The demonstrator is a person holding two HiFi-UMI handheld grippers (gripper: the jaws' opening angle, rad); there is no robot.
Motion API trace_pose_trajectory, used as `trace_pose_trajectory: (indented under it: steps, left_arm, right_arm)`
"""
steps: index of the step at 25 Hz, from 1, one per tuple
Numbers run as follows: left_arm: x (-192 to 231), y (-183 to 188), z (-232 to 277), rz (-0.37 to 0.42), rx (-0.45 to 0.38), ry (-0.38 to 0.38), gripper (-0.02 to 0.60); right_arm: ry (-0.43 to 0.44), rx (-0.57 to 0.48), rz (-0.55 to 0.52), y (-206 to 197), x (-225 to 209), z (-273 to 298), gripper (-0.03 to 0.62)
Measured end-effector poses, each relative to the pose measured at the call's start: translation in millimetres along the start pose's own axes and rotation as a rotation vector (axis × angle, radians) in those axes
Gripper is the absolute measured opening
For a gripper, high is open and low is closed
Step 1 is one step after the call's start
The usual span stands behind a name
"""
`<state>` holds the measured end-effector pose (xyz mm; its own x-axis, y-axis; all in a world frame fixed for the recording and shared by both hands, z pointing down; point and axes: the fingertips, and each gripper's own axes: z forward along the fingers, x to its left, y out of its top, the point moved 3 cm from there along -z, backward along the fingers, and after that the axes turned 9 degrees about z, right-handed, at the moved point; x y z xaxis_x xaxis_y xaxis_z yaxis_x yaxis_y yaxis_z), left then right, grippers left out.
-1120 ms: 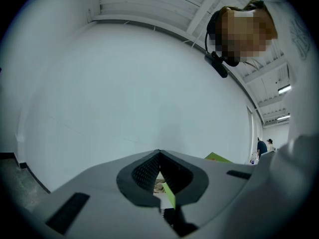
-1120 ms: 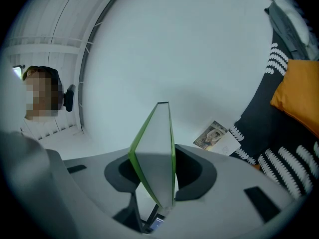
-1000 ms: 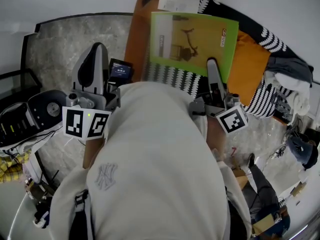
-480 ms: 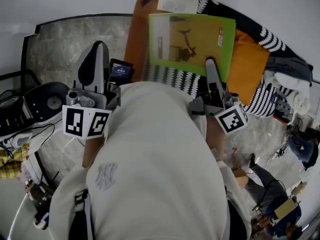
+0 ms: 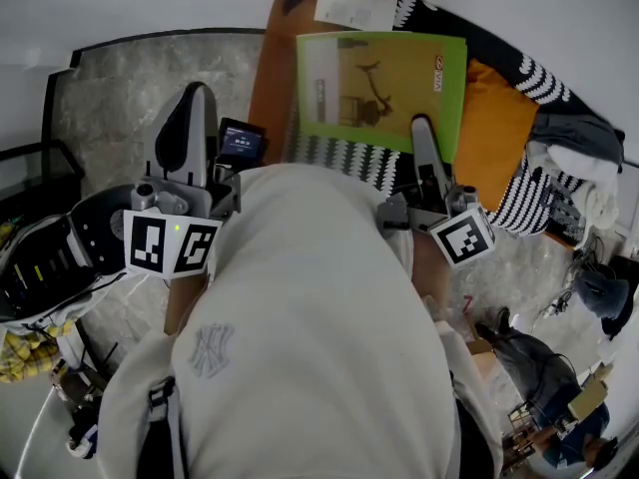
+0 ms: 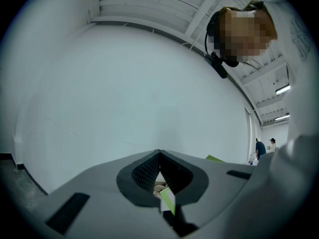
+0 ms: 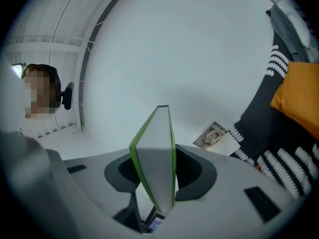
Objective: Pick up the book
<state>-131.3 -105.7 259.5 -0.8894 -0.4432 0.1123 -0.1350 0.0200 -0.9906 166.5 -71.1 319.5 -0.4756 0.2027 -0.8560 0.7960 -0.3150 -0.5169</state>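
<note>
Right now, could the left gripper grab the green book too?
Probably yes: the right gripper clamps the green book only at its right edge, leaving its left side free. The left gripper, jaws shut, must open first.

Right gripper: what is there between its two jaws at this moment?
The green book stands between the jaws of the right gripper, which press on both its covers. The right gripper view shows this, edge-on.

The pale sweatshirt [image 5: 213,352], lower left of centre in the head view, bears an interlocked "NY" emblem. The green book [image 5: 384,83], at upper centre, has a small red logo by its upper right corner, too small to read. The small screen [image 5: 241,142] shows unreadable figures.
</note>
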Motion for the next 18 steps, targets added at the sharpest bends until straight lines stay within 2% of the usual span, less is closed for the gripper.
trace_pose_trajectory:
  steps: [11,18]
  left_arm:
    - [4.4,-4.3,-1.9,-0.010,-0.001,-0.005,0.009]
    - [7.9,-7.0,-4.0,-0.013,-0.002,0.002,0.009]
  right_arm:
    - [-0.055,-0.037,0.100,-2.2,-20.5,-3.7,0.150]
    - [-0.058,-0.042,0.110,-5.0,-22.9,-2.8,0.150]
